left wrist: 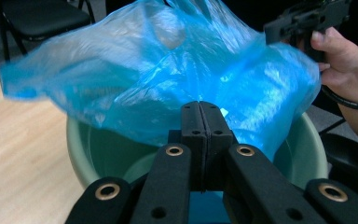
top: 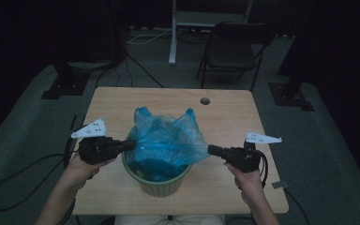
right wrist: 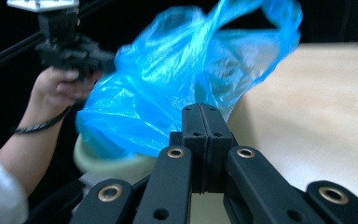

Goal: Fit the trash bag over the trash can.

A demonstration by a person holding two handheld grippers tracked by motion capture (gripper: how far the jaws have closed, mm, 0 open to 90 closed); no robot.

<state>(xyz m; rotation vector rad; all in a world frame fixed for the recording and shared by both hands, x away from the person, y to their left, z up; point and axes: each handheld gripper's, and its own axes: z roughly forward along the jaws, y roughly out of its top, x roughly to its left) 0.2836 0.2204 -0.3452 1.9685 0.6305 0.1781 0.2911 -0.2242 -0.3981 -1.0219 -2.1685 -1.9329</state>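
A blue plastic bag [top: 166,140] billows loosely out of a pale green round bin [top: 161,185] at the front middle of the wooden table [top: 122,101]. My left gripper [top: 130,144] is at the bag's left edge, its tip against the film. My right gripper [top: 211,150] meets the bag's right edge. In the left gripper view the jaws [left wrist: 200,106] are pressed together in front of the bag [left wrist: 168,70], above the bin rim [left wrist: 81,144]. The right gripper view shows the same: shut jaws [right wrist: 200,109] facing the bag [right wrist: 182,84]. I see no film between either pair.
A round cable hole [top: 205,101] sits near the table's far edge. Beyond the table stand a dark folding chair [top: 232,47], a white stand post [top: 172,33] and black floor bases. Cables trail over the grey floor at left [top: 23,178].
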